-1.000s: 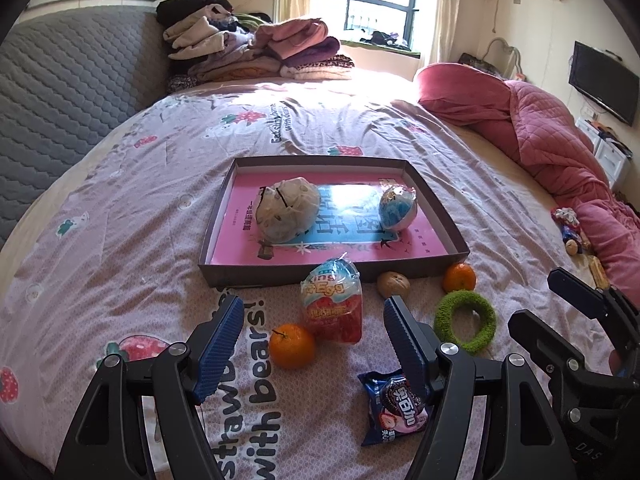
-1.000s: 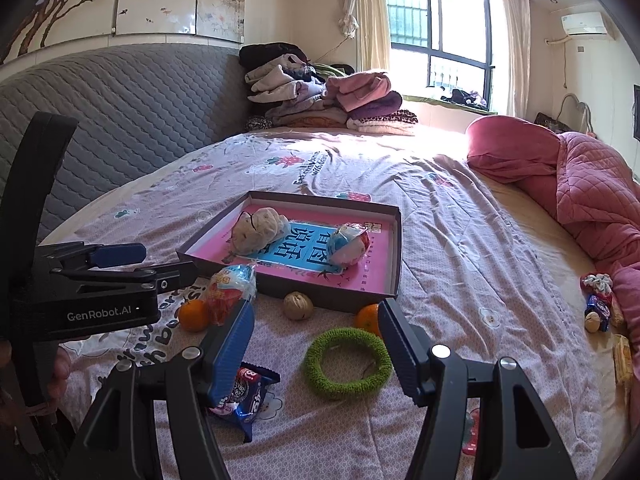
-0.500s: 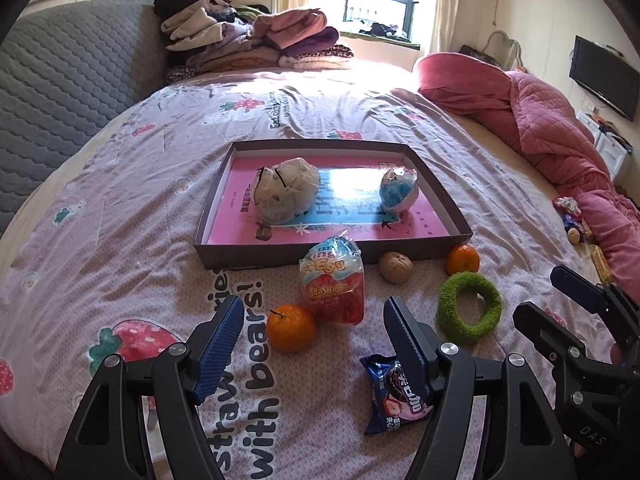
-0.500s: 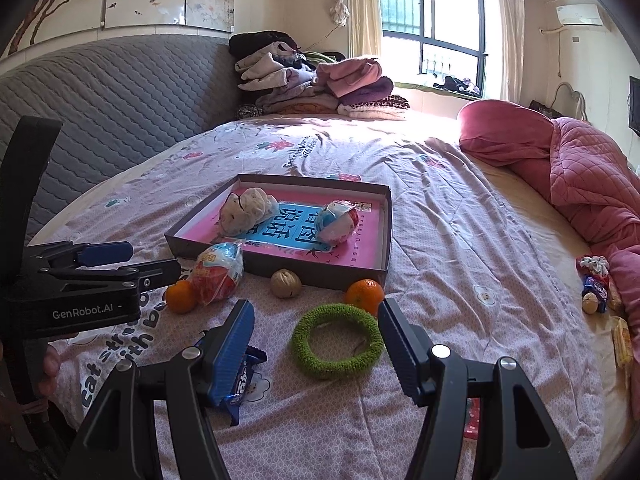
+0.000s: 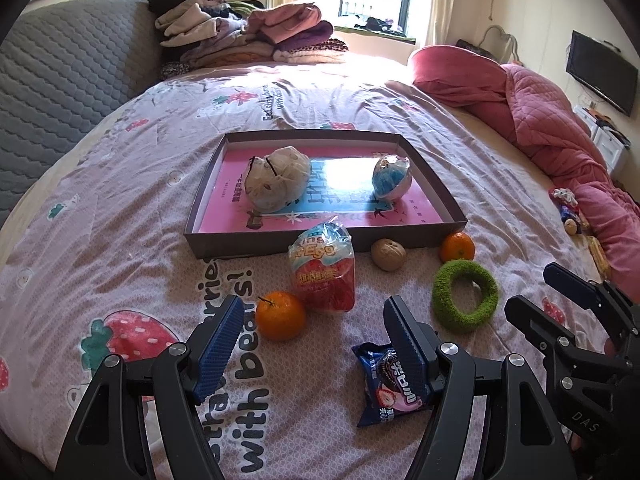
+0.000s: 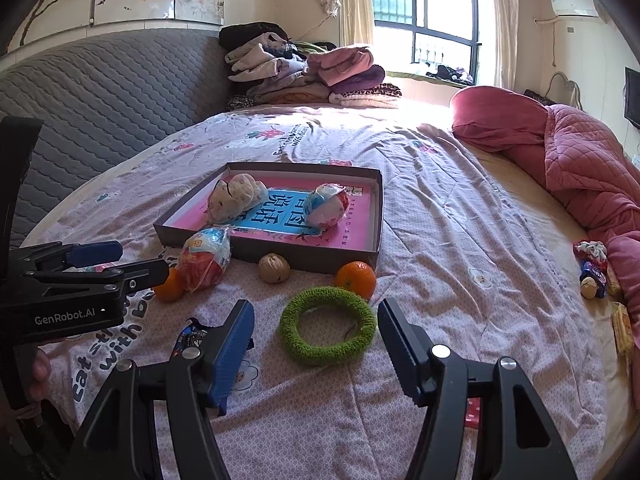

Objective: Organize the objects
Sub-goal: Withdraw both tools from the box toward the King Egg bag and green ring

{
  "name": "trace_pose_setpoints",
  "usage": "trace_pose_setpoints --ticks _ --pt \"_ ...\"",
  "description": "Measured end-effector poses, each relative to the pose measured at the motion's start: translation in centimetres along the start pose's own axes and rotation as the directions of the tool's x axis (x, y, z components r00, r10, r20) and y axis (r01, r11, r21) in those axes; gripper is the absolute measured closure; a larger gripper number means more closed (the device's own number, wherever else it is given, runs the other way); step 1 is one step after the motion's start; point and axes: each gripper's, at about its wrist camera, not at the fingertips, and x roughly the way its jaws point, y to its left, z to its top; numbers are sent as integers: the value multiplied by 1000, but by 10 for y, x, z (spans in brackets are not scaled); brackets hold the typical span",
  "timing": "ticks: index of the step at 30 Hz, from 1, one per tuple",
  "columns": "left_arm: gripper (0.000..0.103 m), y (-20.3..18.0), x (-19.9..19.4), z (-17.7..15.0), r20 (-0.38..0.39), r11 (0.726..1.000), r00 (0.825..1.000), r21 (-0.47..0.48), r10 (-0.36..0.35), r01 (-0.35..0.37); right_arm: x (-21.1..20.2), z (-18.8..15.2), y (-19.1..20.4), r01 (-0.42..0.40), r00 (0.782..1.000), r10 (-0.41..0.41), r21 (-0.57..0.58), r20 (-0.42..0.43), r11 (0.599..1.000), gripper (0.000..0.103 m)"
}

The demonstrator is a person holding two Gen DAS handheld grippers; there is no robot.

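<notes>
A shallow box tray (image 5: 208,248) (image 6: 374,216) with a pink bottom lies on the bed and holds a white pouch (image 5: 278,178) and a blue-and-white ball (image 5: 390,176). In front of it lie a packaged toy egg (image 5: 323,268) (image 6: 204,258), two oranges (image 5: 280,315) (image 5: 457,247), a walnut (image 5: 388,254) (image 6: 273,267), a green fuzzy ring (image 5: 465,295) (image 6: 328,326) and a blue cookie packet (image 5: 388,384). My left gripper (image 5: 312,340) is open and empty, just short of the near orange and egg. My right gripper (image 6: 316,344) is open and empty, straddling the ring's near side.
Folded clothes (image 5: 248,32) are stacked at the bed's far end. A pink quilt (image 5: 540,112) lies along the right side with small toys and snacks (image 6: 596,272) beside it. A grey padded headboard (image 6: 100,80) runs along the left.
Both grippers have moved forward and lower toward the objects in front of the tray. Their jaws have stayed open. No object has moved.
</notes>
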Motion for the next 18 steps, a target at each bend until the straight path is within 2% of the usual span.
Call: trace_pose_setpoints --ticks 18 --pt "29 -5 19 1 -22 1000 1000 0 -11 11 24 -8 -20 59 997 -55 61 -55 996 39"
